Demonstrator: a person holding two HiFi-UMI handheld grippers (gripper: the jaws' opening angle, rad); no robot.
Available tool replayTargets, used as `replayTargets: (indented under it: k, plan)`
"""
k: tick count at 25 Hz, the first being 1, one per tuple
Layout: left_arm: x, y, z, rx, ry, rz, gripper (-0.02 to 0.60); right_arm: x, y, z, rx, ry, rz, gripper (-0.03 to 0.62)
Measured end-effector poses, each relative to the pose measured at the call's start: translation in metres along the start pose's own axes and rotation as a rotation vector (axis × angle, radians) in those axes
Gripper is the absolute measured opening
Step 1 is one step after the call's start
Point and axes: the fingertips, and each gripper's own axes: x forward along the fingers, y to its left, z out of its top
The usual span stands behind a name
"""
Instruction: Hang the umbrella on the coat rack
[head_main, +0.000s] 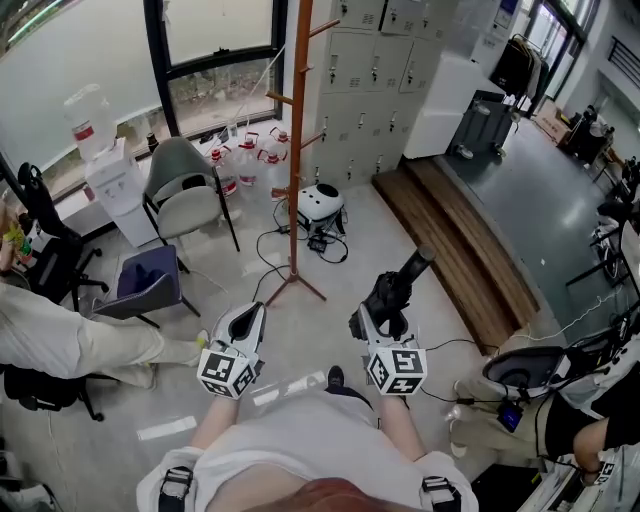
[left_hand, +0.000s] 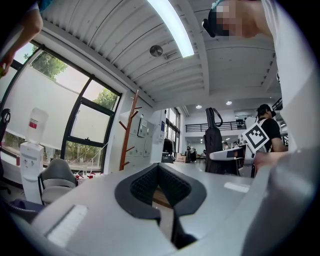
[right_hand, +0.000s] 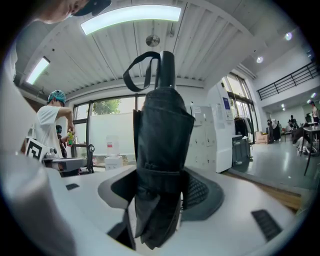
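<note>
Gripping the folded black umbrella around its middle, the right claw has its two pads pressed on the bundled cloth just by the band that wraps it. The handle end sticks out past the jaws and carries a thin wrist loop. In the head view the umbrella points forward and a little to the right, held in front of the person over the bare floor. The left claw rides beside it with its pads brought together at the tips and nothing between them.

The wooden coat rack stands on the floor ahead, well apart from both claws, with short pegs slanting upward along its pole. It also shows in the left gripper view, beside the window.

The umbrella looks light and compact. Its inner shaft is probably stiff, but the outer layers of cloth are soft and smooth and could slide or bunch under the pads. The present hold over the band seems sound, since the cloth is tightest there and the loop end stays free. The loop itself is limp and narrow and likely will not stay spread on its own. Slipping it over a peg would call for careful aiming, and the idle left claw could pinch the strap to spread it.
</note>
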Motion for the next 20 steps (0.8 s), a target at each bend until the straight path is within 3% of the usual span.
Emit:
replayTargets:
  k: [9, 20]
  plan:
    - [0.054, 0.019, -0.022, -0.001, 0.021, 0.028, 0.009, 0.06, -0.033, -0.015, -0.006, 0.02, 0.044, 0.255]
    - [0.181, 0.046, 0.013, 0.024, -0.015, 0.12, 0.009, 0.176, -0.098, 0.033, -0.047, 0.007, 0.183, 0.255]
